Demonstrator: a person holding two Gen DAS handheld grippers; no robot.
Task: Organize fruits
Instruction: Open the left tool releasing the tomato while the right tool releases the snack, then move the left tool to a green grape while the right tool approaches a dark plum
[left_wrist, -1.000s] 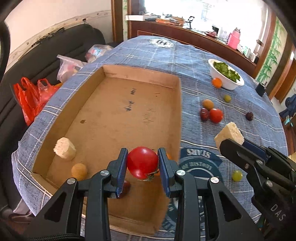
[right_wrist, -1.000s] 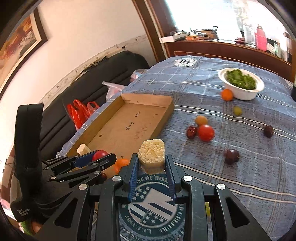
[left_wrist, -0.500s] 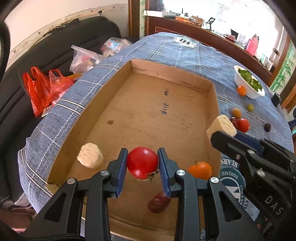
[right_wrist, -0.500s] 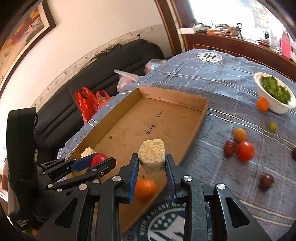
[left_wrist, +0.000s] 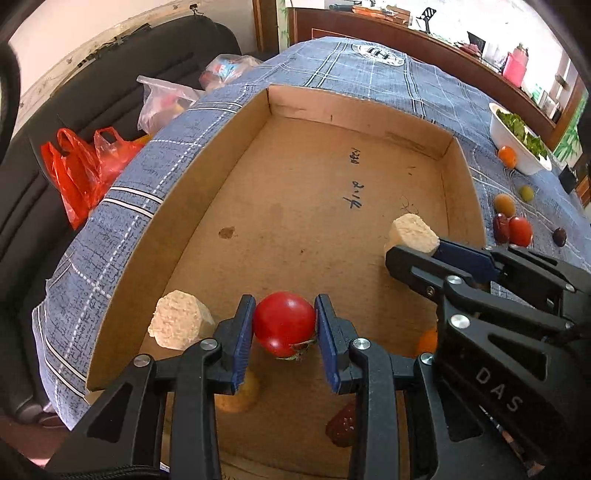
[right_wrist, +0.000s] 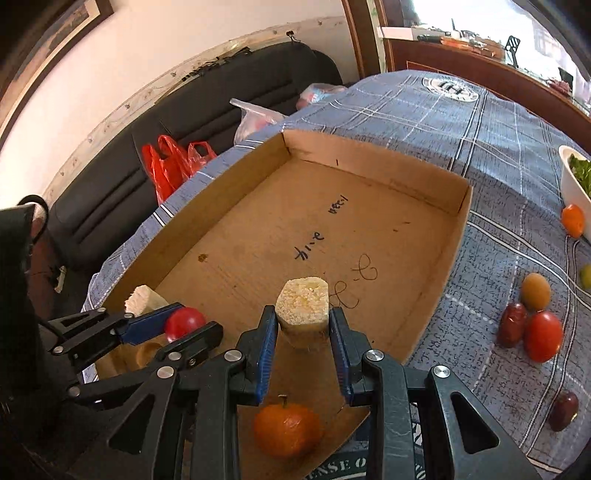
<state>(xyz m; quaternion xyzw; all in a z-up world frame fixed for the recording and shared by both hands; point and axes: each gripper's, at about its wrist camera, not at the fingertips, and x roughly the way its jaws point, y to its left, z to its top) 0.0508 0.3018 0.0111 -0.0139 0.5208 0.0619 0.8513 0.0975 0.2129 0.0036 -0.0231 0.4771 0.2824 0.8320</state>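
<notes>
Blue plaid tablecloth (right_wrist: 491, 147) bore a round crest, lettering unreadable. Cardboard tray (left_wrist: 173, 221) on it, pen scrawl on its floor. Right gripper (right_wrist: 303, 328), "DAS" on its body, was clamped on a pale corn chunk (right_wrist: 303, 306) above the tray. Left gripper (left_wrist: 284, 325) pinched a red tomato (left_wrist: 284, 323) over the tray's near end.

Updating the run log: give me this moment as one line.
left gripper: shut on red tomato | right gripper: shut on pale chunk | both over cardboard box | status: not yet released
</notes>
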